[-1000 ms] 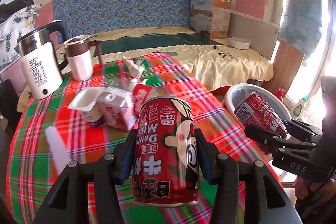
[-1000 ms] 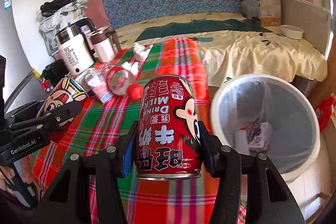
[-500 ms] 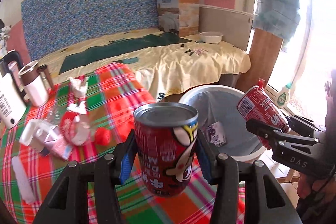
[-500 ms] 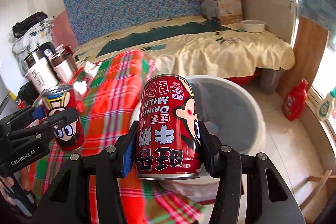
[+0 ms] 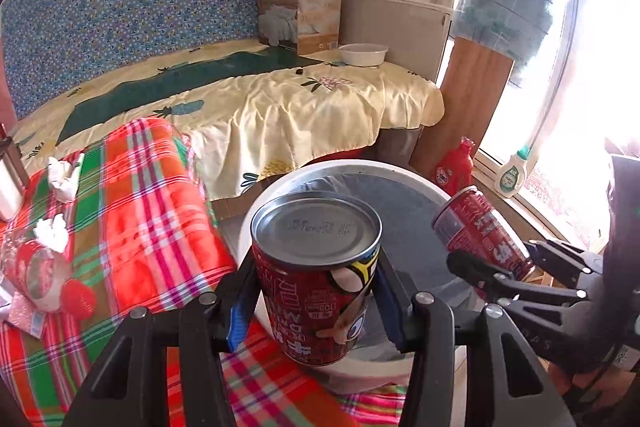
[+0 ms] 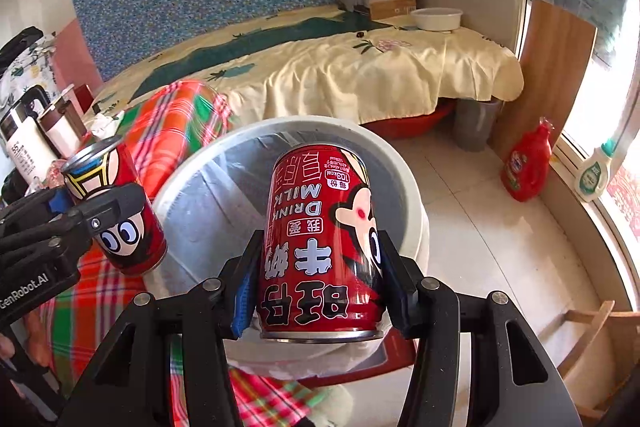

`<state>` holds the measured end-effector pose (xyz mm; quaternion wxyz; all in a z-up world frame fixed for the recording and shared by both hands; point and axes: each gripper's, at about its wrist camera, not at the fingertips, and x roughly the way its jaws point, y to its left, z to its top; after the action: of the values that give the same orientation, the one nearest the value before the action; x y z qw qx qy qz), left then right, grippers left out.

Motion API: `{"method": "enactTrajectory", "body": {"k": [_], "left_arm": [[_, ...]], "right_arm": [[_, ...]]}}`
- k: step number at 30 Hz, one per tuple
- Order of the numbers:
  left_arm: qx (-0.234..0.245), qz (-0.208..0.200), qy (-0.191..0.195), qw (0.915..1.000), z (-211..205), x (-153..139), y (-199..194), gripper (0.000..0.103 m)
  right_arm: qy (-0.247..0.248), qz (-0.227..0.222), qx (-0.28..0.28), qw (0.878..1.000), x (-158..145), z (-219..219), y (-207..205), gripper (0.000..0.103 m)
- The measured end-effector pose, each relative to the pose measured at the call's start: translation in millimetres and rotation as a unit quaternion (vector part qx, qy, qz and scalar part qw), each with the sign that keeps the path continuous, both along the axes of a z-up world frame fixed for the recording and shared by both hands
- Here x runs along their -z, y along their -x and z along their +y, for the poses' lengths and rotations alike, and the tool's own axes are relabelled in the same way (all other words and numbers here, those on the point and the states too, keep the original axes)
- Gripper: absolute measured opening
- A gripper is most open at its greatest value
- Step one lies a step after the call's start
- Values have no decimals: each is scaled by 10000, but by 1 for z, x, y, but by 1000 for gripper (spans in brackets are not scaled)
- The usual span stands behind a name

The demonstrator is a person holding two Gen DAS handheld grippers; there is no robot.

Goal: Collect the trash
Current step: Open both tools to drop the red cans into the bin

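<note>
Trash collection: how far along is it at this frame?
Done: little shows; the bin's inside is mostly hidden. In hand: the left gripper and right gripper each clamp a red milk can above the white trash bin, neither released. Left: a plastic bottle and crumpled tissues lie on the plaid table.
</note>
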<state>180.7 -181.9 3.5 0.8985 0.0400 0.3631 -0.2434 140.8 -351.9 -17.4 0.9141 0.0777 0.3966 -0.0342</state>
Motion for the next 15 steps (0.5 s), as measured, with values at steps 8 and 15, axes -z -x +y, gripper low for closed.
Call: {"method": "enactTrajectory", "body": {"k": [8,15], "left_arm": [[148,164,25,9998,-16,8,-12,53],[-4,173,120,9998,-3,1,-11,60]], "right_arm": [[232,148,10,9996,19,-5,-16,54],[213,85,37,9997,17,0,-11,64]]}}
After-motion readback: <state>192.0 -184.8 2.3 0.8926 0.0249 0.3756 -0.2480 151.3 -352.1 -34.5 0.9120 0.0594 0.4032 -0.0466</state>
